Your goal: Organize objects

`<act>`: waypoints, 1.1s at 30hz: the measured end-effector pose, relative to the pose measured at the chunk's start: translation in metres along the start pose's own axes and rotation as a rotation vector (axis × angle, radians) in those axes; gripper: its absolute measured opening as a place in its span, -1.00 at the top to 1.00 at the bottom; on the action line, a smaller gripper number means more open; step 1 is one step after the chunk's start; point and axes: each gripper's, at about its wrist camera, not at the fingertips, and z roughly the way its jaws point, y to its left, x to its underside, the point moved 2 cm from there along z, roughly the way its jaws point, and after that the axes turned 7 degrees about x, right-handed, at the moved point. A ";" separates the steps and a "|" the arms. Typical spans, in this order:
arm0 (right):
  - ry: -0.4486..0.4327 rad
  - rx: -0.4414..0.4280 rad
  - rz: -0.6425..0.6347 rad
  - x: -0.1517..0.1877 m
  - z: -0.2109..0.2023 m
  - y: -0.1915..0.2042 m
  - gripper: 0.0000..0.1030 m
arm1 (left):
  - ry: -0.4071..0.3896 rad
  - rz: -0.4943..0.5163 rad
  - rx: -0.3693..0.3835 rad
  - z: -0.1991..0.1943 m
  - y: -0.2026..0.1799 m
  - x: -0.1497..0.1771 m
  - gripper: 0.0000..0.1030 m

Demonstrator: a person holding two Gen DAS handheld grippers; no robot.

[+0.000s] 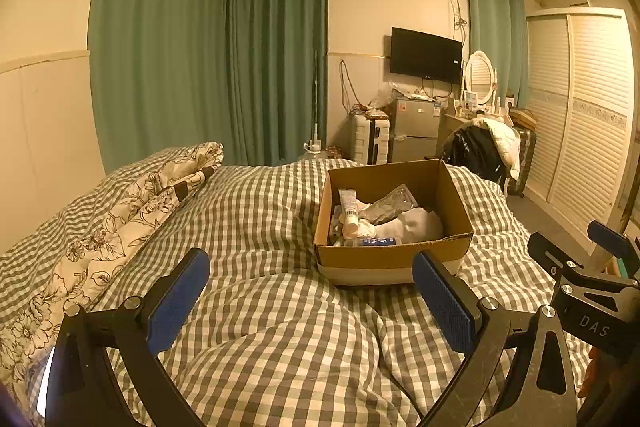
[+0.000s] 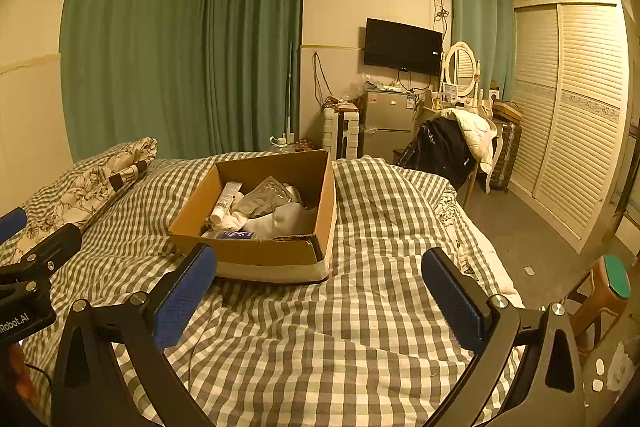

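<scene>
An open cardboard box [image 1: 394, 257] sits on the checked duvet, also in the right wrist view [image 2: 260, 255]. Inside lie a white tube [image 1: 349, 209], a clear plastic packet [image 1: 394, 205], white socks [image 1: 416, 225] and a blue-labelled item [image 1: 376, 241]. My left gripper [image 1: 312, 291] is open and empty, held above the duvet just short of the box's near wall. My right gripper [image 2: 320, 291] is open and empty, near the box's front right corner. The right gripper shows at the right edge of the left wrist view [image 1: 600, 267].
A floral pillow [image 1: 120, 227] lies at the bed's left. The checked duvet [image 2: 380, 227] covers the bed. Beyond the bed stand a small fridge [image 1: 414, 129], a chair with clothes [image 1: 484, 147], a suitcase [image 1: 370, 139] and a slatted wardrobe [image 1: 580, 115]. A stool [image 2: 600, 291] is at right.
</scene>
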 end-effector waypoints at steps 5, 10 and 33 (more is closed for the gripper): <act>0.005 0.000 0.004 0.000 0.001 -0.001 -0.99 | 0.001 0.011 -0.013 0.000 -0.001 0.001 -1.00; 0.008 0.000 0.004 0.000 0.001 -0.002 -0.99 | 0.002 0.010 -0.010 0.000 -0.001 0.003 -1.00; 0.019 0.005 0.001 0.005 0.002 -0.002 -0.99 | 0.013 0.013 -0.005 0.001 0.000 0.002 -1.00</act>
